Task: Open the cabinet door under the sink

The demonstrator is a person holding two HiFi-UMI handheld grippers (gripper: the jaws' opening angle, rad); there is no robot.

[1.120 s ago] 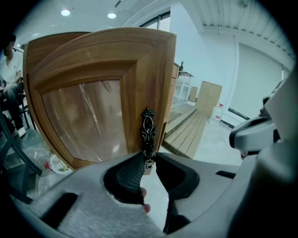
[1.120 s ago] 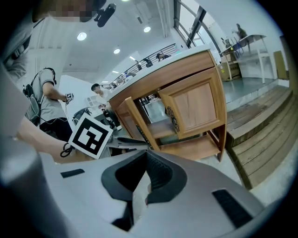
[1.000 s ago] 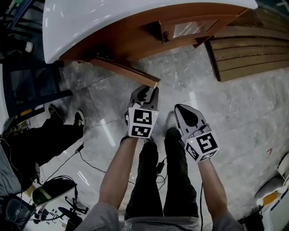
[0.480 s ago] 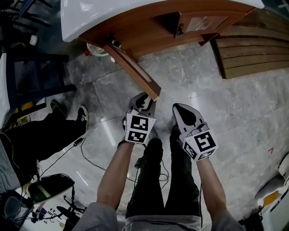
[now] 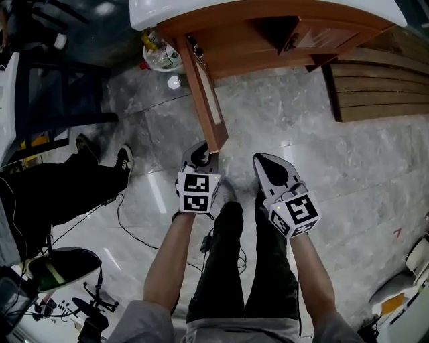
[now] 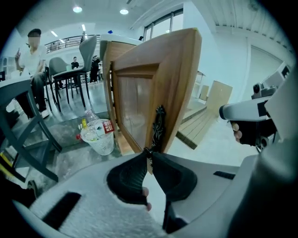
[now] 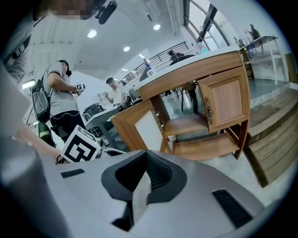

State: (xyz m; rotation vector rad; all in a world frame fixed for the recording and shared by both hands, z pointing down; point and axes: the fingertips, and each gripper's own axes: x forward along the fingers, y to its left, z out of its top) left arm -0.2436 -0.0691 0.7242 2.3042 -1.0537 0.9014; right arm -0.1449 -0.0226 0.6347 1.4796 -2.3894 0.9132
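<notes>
The wooden cabinet (image 5: 268, 40) stands under the white sink counter (image 5: 201, 8). Its left door (image 5: 203, 94) is swung far out and points toward me. My left gripper (image 5: 204, 151) is shut on the door's black ornate handle (image 6: 159, 124), pinching its lower end between the pads (image 6: 135, 169). The right door (image 7: 226, 100) is closed, and bare shelves (image 7: 191, 125) show inside the cabinet. My right gripper (image 5: 263, 161) hovers over the floor to the right of the door's edge, shut with nothing between its jaws.
A white waste basket (image 5: 161, 57) with bottles stands left of the cabinet. Wooden steps (image 5: 379, 84) lie to the right. A seated person's legs (image 5: 67, 194), a dark chair (image 5: 57, 100) and cables (image 5: 134, 234) occupy the floor on the left.
The left door has swung from slightly ajar to far open, drawn back by my left gripper on its handle. The right gripper has stayed about where it was.
</notes>
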